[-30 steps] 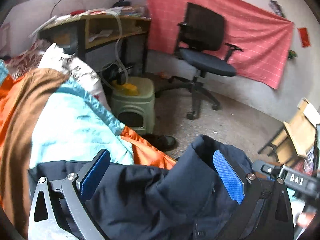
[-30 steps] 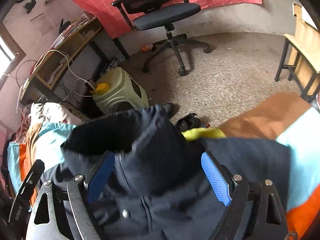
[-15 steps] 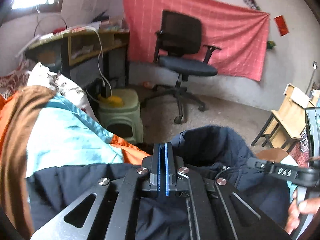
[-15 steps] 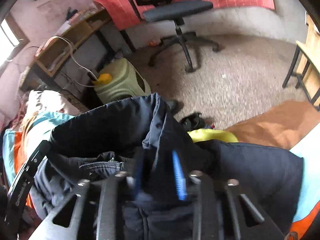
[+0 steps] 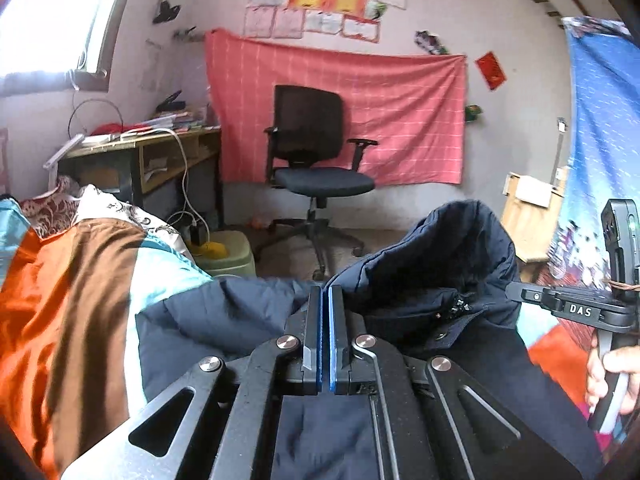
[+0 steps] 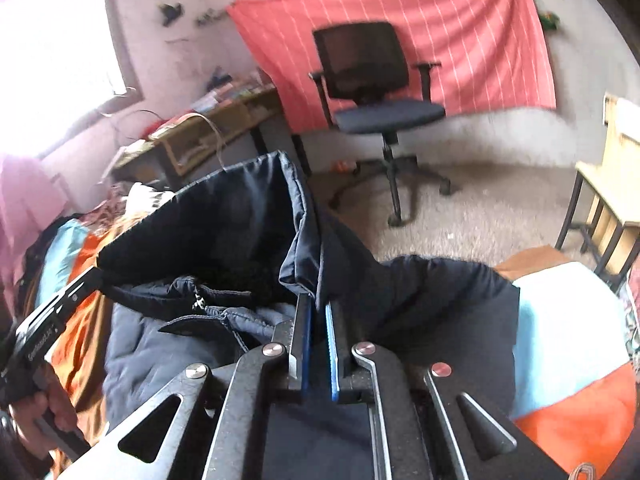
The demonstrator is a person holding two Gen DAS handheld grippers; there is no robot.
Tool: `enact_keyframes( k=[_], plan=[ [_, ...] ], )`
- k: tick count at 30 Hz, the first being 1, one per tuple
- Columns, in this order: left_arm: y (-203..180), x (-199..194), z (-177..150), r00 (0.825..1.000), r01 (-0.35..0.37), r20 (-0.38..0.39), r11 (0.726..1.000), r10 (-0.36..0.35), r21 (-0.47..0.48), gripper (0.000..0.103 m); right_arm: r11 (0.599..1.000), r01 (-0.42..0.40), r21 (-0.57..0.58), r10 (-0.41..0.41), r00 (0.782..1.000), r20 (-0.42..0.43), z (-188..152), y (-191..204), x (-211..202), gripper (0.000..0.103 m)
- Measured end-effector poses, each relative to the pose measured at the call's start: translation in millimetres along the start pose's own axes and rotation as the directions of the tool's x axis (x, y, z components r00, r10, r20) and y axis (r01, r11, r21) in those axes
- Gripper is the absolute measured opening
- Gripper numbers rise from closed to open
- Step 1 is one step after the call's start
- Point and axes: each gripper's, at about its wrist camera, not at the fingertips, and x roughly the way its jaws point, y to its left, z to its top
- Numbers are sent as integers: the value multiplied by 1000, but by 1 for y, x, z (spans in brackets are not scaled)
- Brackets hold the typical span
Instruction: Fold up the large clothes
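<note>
A large navy padded jacket (image 5: 432, 280) lies on a bed with an orange, brown and light-blue cover (image 5: 68, 304). My left gripper (image 5: 325, 300) is shut on the jacket's top edge near the collar. My right gripper (image 6: 318, 308) is shut on a fold of the same jacket (image 6: 224, 224), whose collar stands lifted in front of it. The right gripper's body shows at the right edge of the left wrist view (image 5: 576, 310). The left gripper's body shows at the left of the right wrist view (image 6: 48, 332).
A black office chair (image 5: 316, 160) stands on the carpet before a red cloth on the wall. A cluttered desk (image 5: 144, 152) is at the left, with a green stool (image 5: 228, 256) beside the bed. A wooden stand (image 6: 612, 184) is at the right.
Both grippers went from open to shut on the jacket. Both have risen, lifting the jacket's collar end off the bed.
</note>
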Motion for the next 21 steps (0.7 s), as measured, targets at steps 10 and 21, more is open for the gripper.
enact_keyframes(
  k=[10, 21],
  plan=[
    [-7, -13, -55, 994, -22, -110, 999, 19, -23, 0, 995, 38, -90, -37, 999, 20, -83, 13, -43, 5],
    [4, 62, -101, 962, -114, -251, 993, 112, 9, 0, 994, 107, 6, -106, 989, -104, -109, -31, 32, 3]
  ],
)
